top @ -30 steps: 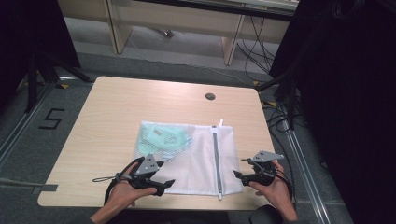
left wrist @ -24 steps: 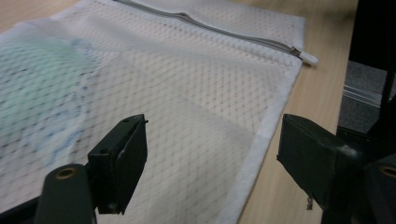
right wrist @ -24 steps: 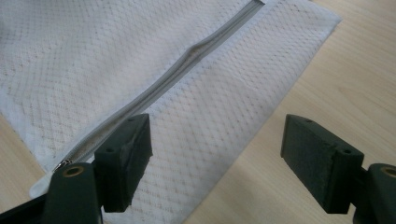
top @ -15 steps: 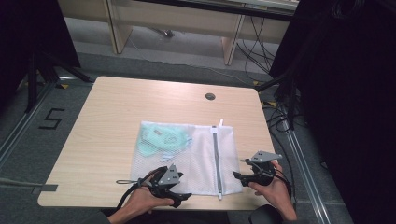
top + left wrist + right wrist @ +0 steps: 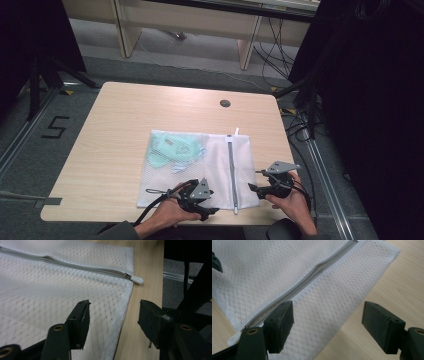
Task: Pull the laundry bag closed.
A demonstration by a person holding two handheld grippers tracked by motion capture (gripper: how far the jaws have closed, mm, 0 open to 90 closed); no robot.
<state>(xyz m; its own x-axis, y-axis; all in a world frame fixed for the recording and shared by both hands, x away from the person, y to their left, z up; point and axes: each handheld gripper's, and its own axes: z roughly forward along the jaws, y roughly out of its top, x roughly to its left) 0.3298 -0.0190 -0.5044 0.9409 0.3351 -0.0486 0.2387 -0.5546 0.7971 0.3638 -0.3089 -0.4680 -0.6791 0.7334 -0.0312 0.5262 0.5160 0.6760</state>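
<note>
- At the near edge of the light wooden surface (image 5: 125, 125), the left hand-held gripper (image 5: 207, 212) sits low over the near hem of the white mesh zip bag (image 5: 215, 165). Its jaws have just been closing but stand apart, one over the mesh and one over bare wood, with the bag's hem between them and not yet pinched.
- In the left gripper view the white zipper pull (image 5: 137, 280) lies just beyond those jaws, at the bag's near corner, with the grey zipper (image 5: 75, 265) running away from it.
- The right hand-held gripper (image 5: 256, 189) rests at the bag's near right corner, jaws wide apart and holding nothing; in its own view one jaw sits over the mesh beside the zipper, the other over bare wood.
- The step in hand looks like taking hold of the bag at its near edge so that the zipper can be worked. The next move probably calls for the left jaws to finish closing on the hem, firmly enough that the thin mesh does not slip.
- Both hands come in from the near edge, forearms low, grippers held roughly level and turned inward towards each other.
- The bag lies flat at the near middle of the surface, with pale green items (image 5: 175, 150) inside its far left part.
</note>
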